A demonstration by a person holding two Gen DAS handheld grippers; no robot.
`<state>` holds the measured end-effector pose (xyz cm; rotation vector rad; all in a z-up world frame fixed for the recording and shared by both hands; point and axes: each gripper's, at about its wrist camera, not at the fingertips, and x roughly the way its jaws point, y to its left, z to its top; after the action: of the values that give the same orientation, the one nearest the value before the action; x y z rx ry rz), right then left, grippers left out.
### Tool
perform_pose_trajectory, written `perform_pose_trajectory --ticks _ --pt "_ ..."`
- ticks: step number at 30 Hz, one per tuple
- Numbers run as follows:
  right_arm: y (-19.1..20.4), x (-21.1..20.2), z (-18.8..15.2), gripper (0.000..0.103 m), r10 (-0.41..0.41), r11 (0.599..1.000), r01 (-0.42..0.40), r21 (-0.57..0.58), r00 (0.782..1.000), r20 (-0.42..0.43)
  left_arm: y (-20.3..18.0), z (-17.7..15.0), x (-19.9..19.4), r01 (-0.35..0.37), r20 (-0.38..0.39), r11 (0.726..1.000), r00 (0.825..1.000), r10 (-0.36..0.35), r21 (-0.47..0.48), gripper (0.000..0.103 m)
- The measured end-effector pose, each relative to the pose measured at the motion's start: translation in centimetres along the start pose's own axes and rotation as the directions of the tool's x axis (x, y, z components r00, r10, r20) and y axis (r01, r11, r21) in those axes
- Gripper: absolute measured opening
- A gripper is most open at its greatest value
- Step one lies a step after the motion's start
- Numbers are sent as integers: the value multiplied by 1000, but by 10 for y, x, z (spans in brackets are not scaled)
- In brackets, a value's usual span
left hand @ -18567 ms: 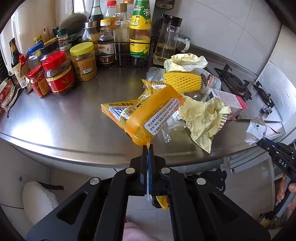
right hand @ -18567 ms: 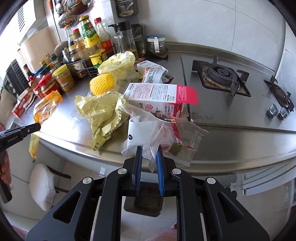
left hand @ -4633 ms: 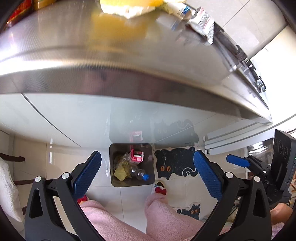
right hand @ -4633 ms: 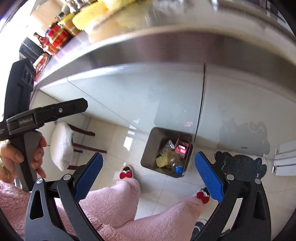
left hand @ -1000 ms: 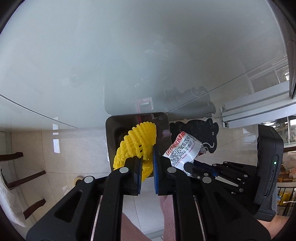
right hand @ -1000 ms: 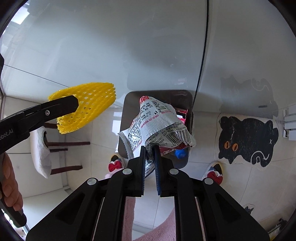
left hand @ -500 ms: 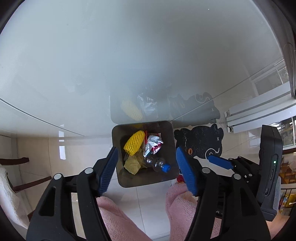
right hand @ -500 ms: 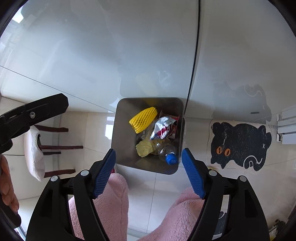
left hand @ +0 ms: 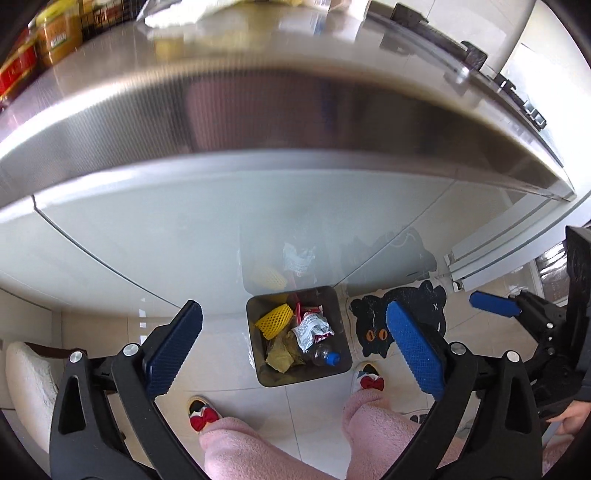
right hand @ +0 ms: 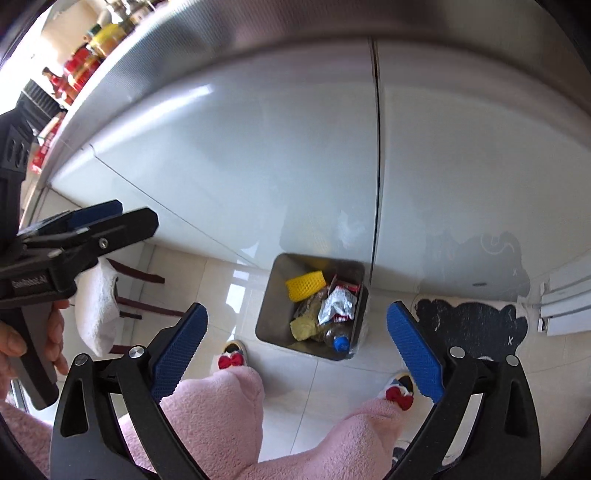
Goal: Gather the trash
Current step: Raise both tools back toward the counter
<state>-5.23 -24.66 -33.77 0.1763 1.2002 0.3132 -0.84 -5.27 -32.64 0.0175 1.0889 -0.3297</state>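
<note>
A steel trash bin (left hand: 255,332) (right hand: 271,306) stands on the floor against the cabinet. Inside lie a yellow foam net (left hand: 275,319) (right hand: 304,284), a crumpled silver-and-red wrapper (left hand: 312,330) (right hand: 336,306), yellow paper and a blue-capped bottle (left hand: 332,357). My left gripper (left hand: 293,308) hangs high above the bin, its jaws opening wide with nothing between them. My right gripper (right hand: 298,307) is beside it, its jaws also opening and empty. Each gripper shows at the edge of the other's view. Blurred pale trash (left hand: 184,14) lies on the counter top.
The steel counter edge (left hand: 295,122) overhangs white cabinet doors (right hand: 258,147). Jars (left hand: 55,33) stand at the counter's far left. A black cat mat (left hand: 402,321) lies right of the bin. The person's pink trouser legs (right hand: 221,413) and bow slippers flank it; a white stool (right hand: 98,310) stands left.
Both grippers went from shut to wide open; the yellow net and the wrapper dropped into the bin. Both grippers rose, bringing the counter edge into view.
</note>
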Motion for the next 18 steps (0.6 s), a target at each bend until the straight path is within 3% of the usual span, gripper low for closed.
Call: perform_pose_trajectory --ticks 4,9,18 --pt "8 -60 27 99 27 999 -20 -48 989 148 -7 20 -52 -1 108 1000 994 -1 24 95" --pt "7 -116 81 99 72 997 -64 -37 950 304 0 56 -98 -4 228 1000 974 10 -29 95" --pt "25 -115 198 99 53 998 -32 -60 922 382 43 131 -105 -80 300 994 949 101 -80 95"
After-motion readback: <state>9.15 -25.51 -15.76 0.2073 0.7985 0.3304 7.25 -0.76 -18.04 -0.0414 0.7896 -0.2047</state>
